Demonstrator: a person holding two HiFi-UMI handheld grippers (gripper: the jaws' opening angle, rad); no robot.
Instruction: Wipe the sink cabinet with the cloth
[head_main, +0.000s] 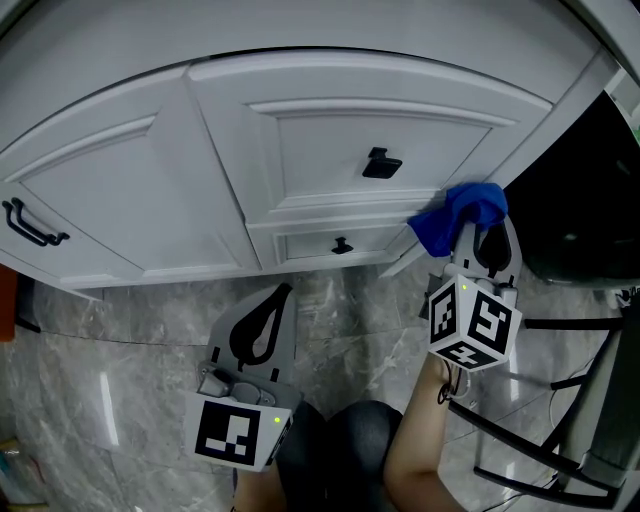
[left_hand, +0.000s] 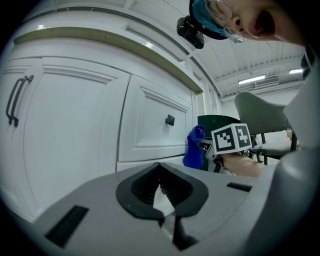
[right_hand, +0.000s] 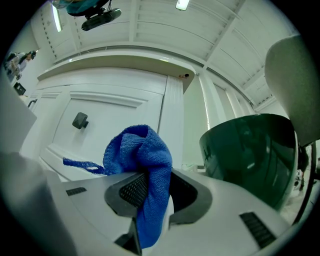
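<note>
Right gripper, head view: right gripper (head_main: 472, 240) is out at the far right, jaws clamped on the blue cloth (head_main: 458, 212). The cloth is bunched at the lower right corner of the white sink cabinet (head_main: 150, 190), just right of the small knob (head_main: 342, 245).
Left gripper, head view: left gripper (head_main: 280, 296) hangs near and to the left, over the floor (head_main: 120, 370) and apart from the cabinet. Looks idle to me.
Surface, head view: painted panel fronts with raised mouldings and grooves, a square drawer pull (head_main: 381, 163) on the panel above, and a bar handle (head_main: 30, 224) on the far-left door. The floor is glossy grey marble.
Left gripper view: jaws are closed together with nothing in them. The cloth (left_hand: 194, 149) shows as a blue lump at the right end of the drawer front.
Right gripper view: the cloth (right_hand: 142, 150) fills the jaws and flops out past the tips, with a thin loose edge trailing left. Can't tell from here if it's actually pressing on the paint.
Neighbour, right gripper view: a dark green bin (right_hand: 250, 155) sits just right of the cabinet corner.
How I'd wipe: lead with the fluffy wad, not the jaw tips, so no hard plastic scrapes the paint. Run along the mouldings, go around the knobs, and watch the bin on the right-hand strokes.
Room: white ribbed ceiling with strip lights (right_hand: 181, 4).
</note>
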